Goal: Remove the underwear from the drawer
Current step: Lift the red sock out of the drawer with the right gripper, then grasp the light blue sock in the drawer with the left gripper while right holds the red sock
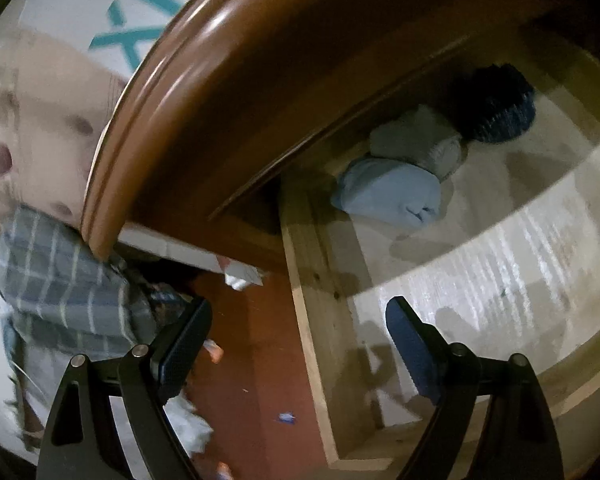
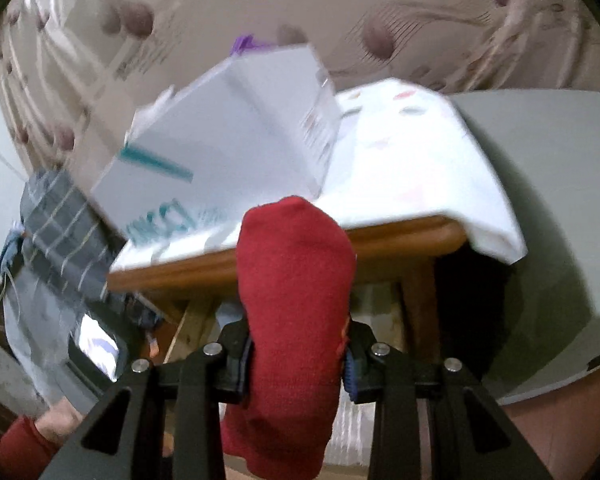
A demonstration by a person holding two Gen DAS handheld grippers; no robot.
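left wrist over drawer (image 1: 324, 280), right wrist facing tabletop (image 2: 380, 240)

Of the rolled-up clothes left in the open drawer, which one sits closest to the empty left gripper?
The light blue bundle. It lies nearest the left gripper, whose fingers are spread open. The grey bundle sits behind it, and the dark navy bundle is farthest back in the drawer.

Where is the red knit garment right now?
In the right wrist view, the red knit garment is clamped in the right gripper, held up in front of the brown wooden table edge, out of the drawer.
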